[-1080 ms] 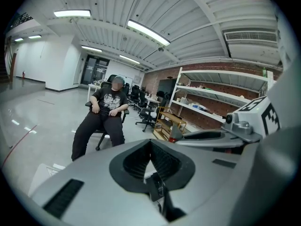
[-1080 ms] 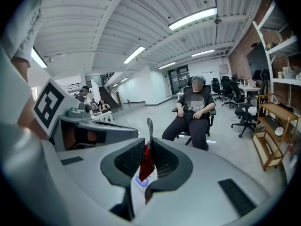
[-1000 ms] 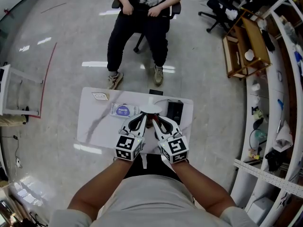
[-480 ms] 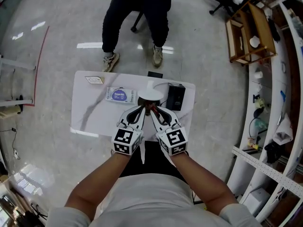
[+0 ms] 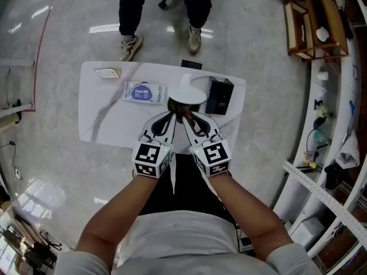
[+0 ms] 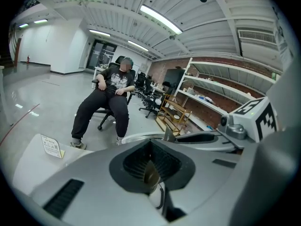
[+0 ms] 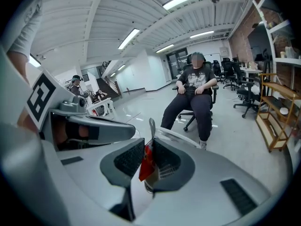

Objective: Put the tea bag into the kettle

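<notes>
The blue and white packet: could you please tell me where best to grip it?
Likely its left short end, coming from the left. The blue and white packet lies flat; that end has bare table beside it, while the right end sits close to the white kettle.

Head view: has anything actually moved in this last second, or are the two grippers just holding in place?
Mostly the view shifted: the table and kettle slid up the picture, and only the legs of the seated person show now. Against the table, the left gripper and right gripper kept their place by the kettle, both clamped on the tea bag. Nothing was let go.
</notes>
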`<state>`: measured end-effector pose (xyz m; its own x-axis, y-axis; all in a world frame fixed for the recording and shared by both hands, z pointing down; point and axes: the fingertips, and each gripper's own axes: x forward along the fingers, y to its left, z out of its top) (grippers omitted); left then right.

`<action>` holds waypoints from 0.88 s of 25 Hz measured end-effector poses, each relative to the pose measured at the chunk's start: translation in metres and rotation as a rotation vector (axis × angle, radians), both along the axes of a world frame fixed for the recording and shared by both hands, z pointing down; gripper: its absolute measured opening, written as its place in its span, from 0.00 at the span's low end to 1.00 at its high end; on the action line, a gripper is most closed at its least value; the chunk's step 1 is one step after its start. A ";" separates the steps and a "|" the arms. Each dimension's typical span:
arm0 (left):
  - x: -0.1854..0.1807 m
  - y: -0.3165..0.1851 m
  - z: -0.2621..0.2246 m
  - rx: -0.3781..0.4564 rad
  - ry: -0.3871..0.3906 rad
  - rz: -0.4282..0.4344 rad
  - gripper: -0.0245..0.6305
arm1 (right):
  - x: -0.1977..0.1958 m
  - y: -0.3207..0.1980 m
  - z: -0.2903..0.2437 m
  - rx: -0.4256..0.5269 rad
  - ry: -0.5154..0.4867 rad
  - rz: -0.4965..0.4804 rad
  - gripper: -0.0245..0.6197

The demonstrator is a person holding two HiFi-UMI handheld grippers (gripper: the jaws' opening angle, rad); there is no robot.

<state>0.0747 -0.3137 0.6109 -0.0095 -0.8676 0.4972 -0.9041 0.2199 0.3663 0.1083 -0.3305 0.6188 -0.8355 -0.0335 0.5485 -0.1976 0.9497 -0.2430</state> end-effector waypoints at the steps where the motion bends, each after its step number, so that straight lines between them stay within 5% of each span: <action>1: -0.001 0.001 0.007 -0.003 0.004 -0.004 0.05 | 0.000 -0.001 0.007 -0.004 0.007 0.001 0.12; 22: 0.001 0.006 0.113 -0.050 0.028 0.014 0.05 | -0.001 -0.001 0.108 -0.037 0.046 0.031 0.13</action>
